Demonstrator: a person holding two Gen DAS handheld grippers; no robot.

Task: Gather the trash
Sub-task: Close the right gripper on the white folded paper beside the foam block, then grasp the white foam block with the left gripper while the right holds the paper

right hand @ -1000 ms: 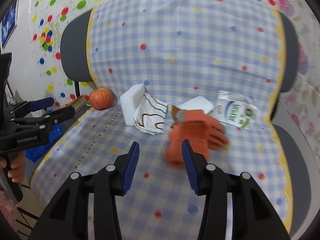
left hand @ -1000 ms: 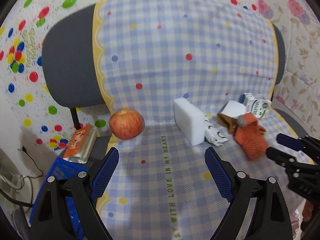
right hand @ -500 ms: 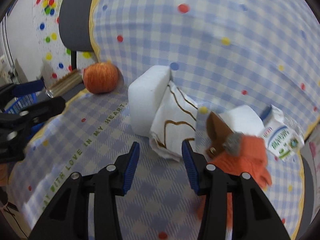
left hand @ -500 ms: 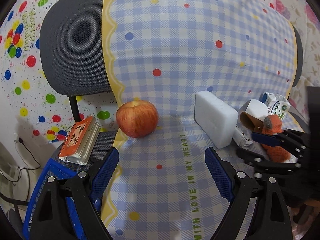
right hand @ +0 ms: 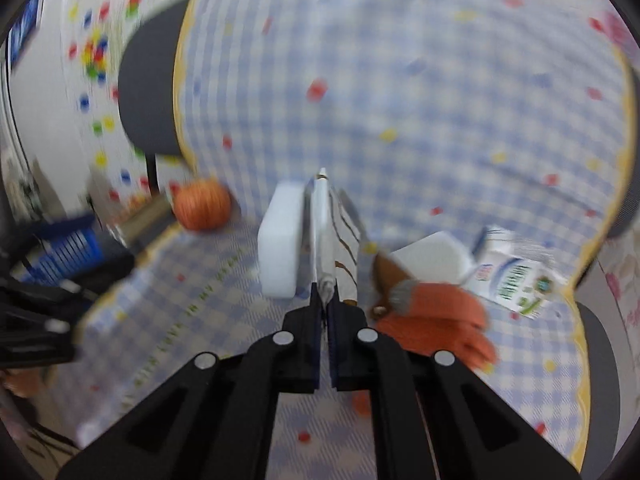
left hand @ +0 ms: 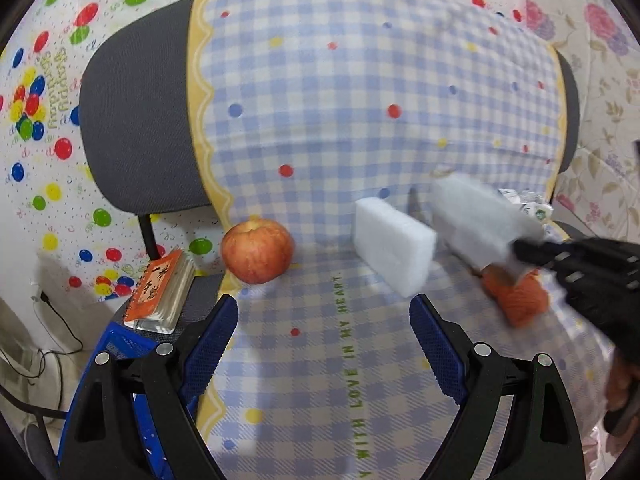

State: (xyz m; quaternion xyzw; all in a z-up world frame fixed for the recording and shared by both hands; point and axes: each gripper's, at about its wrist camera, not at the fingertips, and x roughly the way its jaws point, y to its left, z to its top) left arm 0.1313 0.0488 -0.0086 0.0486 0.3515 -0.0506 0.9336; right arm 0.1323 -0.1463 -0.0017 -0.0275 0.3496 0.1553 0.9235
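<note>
My right gripper [right hand: 325, 300] is shut on a crumpled white wrapper with brown lines [right hand: 326, 236] and holds it above the chair seat; the wrapper shows blurred in the left wrist view [left hand: 476, 220]. A white foam block [left hand: 394, 250] stands beside it, also in the right wrist view [right hand: 280, 256]. An orange knit glove [right hand: 436, 316] lies to the right, with a small milk carton [right hand: 516, 280] and a white box [right hand: 432, 258] behind. A red apple [left hand: 257, 250] sits at the seat's left. My left gripper [left hand: 324, 340] is open and empty over the seat's front.
The chair [left hand: 132, 120] wears a blue checked cloth [left hand: 360, 100]. An orange notebook [left hand: 154, 288] lies on a blue basket [left hand: 116, 344] to the left of the seat. Spotted wallpaper is behind.
My right gripper has closed on the white wrapper and lifted it off the seat. My left gripper has drawn back a little and stays open.
</note>
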